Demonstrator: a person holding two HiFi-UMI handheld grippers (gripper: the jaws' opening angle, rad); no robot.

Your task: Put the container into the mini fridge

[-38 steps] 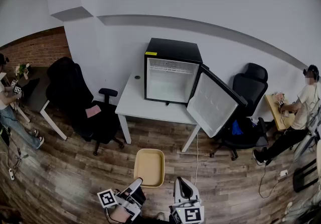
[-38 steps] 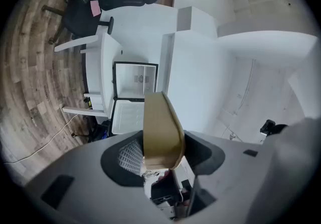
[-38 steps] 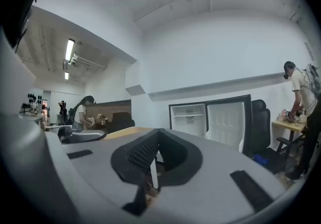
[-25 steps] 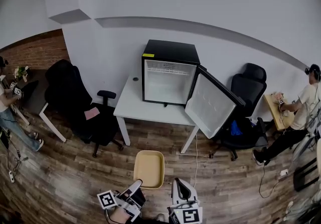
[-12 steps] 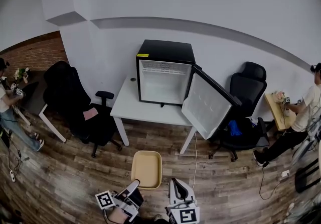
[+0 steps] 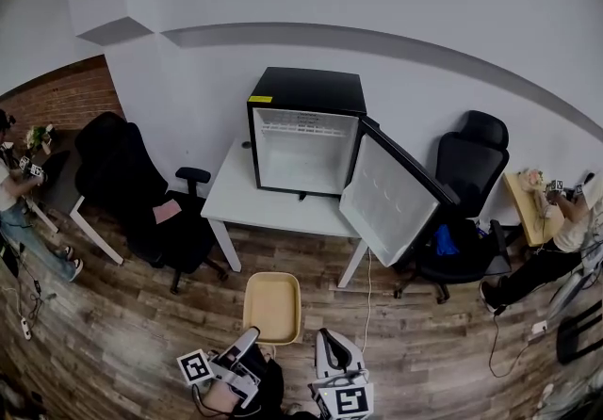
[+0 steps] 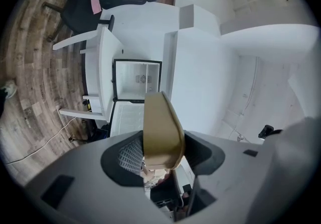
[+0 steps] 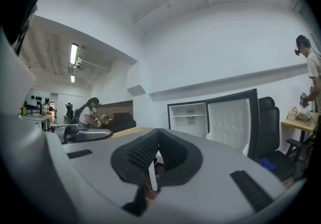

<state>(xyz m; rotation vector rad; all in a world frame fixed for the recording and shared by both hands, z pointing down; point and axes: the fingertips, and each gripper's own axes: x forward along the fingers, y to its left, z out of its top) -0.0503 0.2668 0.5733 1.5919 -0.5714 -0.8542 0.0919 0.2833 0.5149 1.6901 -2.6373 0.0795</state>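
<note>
A shallow tan container (image 6: 273, 307) is held out low in front of me, above the wood floor. My left gripper (image 6: 251, 343) is shut on its near rim; in the left gripper view the container (image 7: 160, 130) stands edge-on between the jaws. My right gripper (image 6: 332, 345) is beside it, shut and empty (image 8: 153, 160). The black mini fridge (image 6: 306, 131) stands on a white table (image 6: 268, 206) ahead, its door (image 6: 391, 197) swung wide open to the right. Its white inside (image 7: 136, 80) shows one shelf and looks bare.
A black office chair (image 6: 155, 197) stands left of the table and another (image 6: 462, 211) behind the open door. A white cable (image 6: 369, 291) hangs to the floor by the table's right leg. People work at desks at the far left (image 6: 14, 192) and far right (image 6: 565, 230).
The fridge and table have slid a little left and grown slightly in the head view. The container stays in the left gripper's grip, and the right gripper stays shut.
</note>
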